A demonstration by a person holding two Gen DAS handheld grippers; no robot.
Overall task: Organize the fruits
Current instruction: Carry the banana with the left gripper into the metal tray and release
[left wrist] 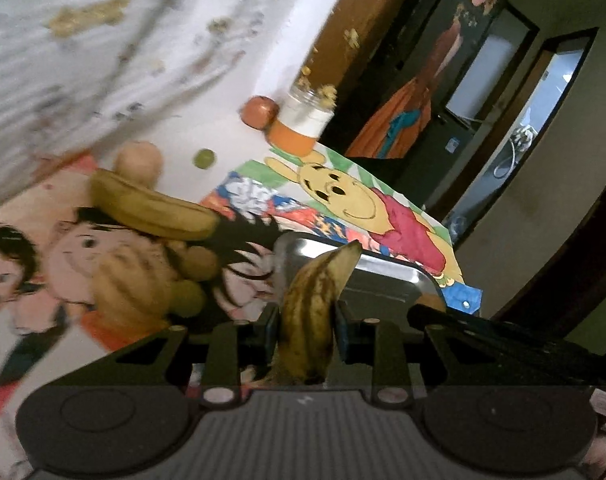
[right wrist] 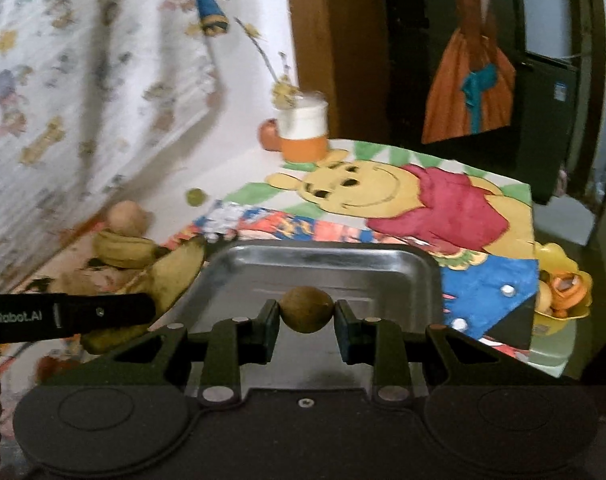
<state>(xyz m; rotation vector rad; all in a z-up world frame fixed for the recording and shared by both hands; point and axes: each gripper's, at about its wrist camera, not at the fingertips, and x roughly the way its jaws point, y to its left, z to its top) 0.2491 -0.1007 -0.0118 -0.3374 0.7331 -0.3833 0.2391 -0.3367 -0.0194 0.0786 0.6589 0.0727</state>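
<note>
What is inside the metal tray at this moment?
The metal tray looks bare where it shows. The right gripper holds a round brown fruit in front of it; gripper and fruit cover its near part. The left gripper grips a banana.

The banana's [left wrist: 309, 312] bottom end hides behind the left hand-held gripper [left wrist: 307, 332], the tray's [right wrist: 323, 264] near edge hides behind the right hand-held gripper [right wrist: 307, 328], and the fruit pile [left wrist: 143, 272] is too blurry to tell apart.
</note>
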